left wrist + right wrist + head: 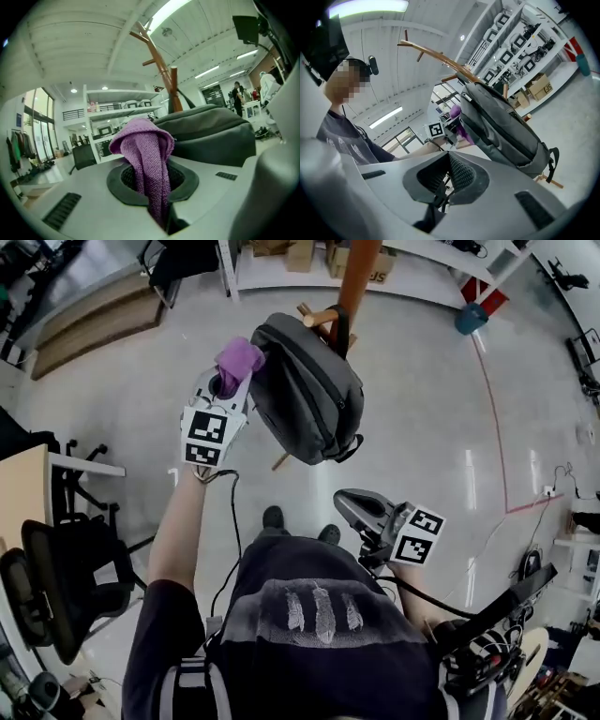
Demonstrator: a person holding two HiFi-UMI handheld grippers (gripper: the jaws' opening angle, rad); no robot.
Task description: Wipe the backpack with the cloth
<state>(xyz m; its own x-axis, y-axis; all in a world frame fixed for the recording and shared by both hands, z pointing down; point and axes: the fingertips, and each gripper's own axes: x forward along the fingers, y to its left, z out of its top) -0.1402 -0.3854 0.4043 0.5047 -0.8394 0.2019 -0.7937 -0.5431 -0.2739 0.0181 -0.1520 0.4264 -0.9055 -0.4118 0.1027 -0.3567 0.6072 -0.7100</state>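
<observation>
A grey backpack (305,390) hangs from a wooden coat stand (352,282). My left gripper (223,382) is shut on a purple cloth (239,357), whose bunched end sits against the backpack's left side. In the left gripper view the purple cloth (149,161) rises from between the closed jaws, with the backpack (211,133) just behind it. My right gripper (347,505) is held low near my body, apart from the bag, shut with nothing in it. The right gripper view shows the backpack (501,129) and the cloth (459,123) from the other side.
Black office chairs (66,568) and a desk edge (23,493) stand at the left. White shelving with cardboard boxes (309,254) runs along the back. Red tape lines (497,418) cross the shiny floor on the right. Cables and equipment (525,634) lie at the lower right.
</observation>
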